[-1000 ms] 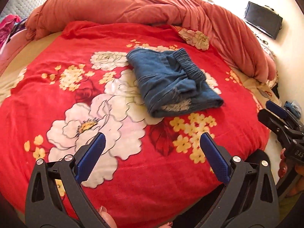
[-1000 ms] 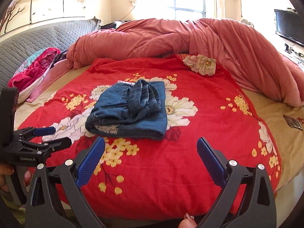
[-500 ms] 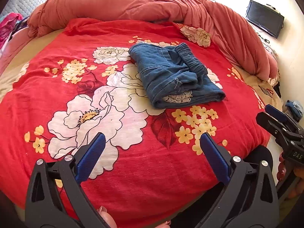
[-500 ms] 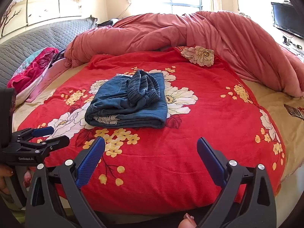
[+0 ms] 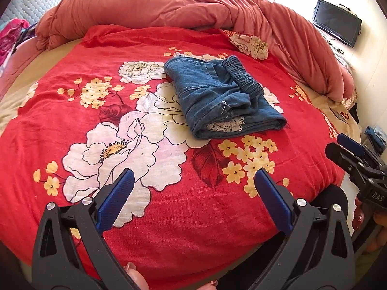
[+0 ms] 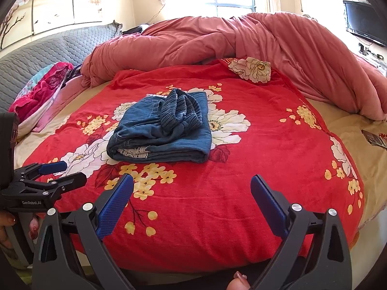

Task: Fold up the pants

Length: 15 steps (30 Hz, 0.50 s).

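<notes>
Folded blue denim pants [image 5: 222, 96] lie in a compact bundle on the red floral blanket [image 5: 121, 111], with the elastic waistband on top and white lace trim at the near edge. They also show in the right wrist view [image 6: 164, 128]. My left gripper [image 5: 193, 181] is open and empty, held back near the bed's front edge. My right gripper [image 6: 191, 186] is open and empty, also short of the pants. Each gripper shows at the side of the other's view, the right one [image 5: 355, 154] and the left one [image 6: 50, 176].
A bunched pink-red duvet [image 6: 229, 41] lies across the back of the bed. A grey quilted headboard [image 6: 48, 48] and pink clothes [image 6: 41, 89] are at the left. A TV [image 6: 365, 21] hangs on the right wall. A small packet [image 6: 375, 140] lies on the beige sheet.
Both grippers have stayed open and empty and have shifted slightly, so the pants sit a little lower in the left view. The pants have not moved.
</notes>
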Tool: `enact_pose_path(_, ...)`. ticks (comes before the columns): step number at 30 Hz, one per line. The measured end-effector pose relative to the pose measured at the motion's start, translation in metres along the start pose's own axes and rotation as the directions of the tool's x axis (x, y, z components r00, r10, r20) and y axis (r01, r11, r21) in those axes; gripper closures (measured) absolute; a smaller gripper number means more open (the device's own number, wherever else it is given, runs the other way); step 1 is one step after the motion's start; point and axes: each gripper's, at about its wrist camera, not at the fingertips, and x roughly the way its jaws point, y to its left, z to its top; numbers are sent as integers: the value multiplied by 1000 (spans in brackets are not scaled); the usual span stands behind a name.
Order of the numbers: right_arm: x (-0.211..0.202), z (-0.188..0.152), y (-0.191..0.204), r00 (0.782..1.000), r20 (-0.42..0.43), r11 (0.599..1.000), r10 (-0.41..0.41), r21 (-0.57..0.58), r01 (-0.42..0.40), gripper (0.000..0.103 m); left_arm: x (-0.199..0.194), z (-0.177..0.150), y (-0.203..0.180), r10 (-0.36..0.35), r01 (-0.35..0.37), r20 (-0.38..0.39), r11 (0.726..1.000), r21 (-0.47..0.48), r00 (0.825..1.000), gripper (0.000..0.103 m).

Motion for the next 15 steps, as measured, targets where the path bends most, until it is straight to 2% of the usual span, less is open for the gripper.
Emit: enact_pose_path(15,2,-2,-2,1000,-7,1000,3,6,-3,6,-1,0,0,6,-6,-2,1000,4,1000,9)
